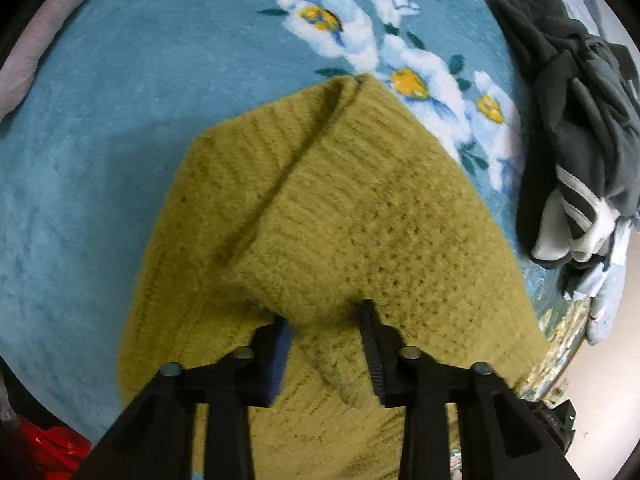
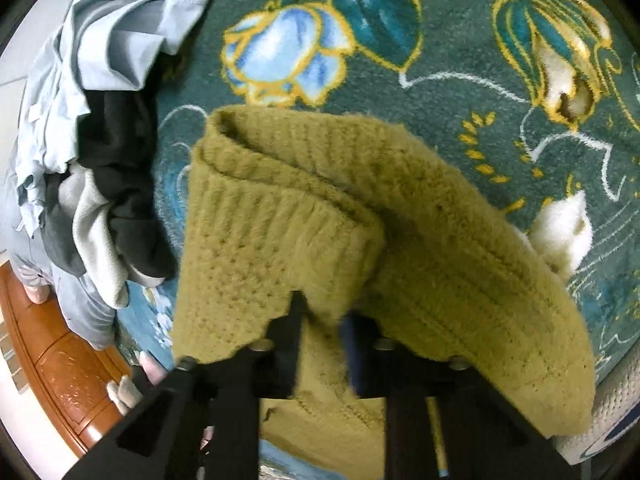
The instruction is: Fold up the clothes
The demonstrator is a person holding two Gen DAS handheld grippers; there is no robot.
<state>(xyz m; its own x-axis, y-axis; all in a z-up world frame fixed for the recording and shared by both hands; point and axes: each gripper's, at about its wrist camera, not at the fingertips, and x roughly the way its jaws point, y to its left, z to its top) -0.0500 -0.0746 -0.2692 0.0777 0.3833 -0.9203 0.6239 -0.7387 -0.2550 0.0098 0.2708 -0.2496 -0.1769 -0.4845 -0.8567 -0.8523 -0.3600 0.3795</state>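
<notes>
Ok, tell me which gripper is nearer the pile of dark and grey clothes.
Right, as far as the views show. The right gripper, holding the green sweater, has the clothes pile just beside it; the left gripper sees it farther off.

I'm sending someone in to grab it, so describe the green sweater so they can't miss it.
On the teal floral blanket, beside the heap of dark and pale-blue clothes, lies the olive-green knit sweater, partly folded. It is the only fuzzy, ribbed, green garment there, and both tongs grip its near edge.
</notes>
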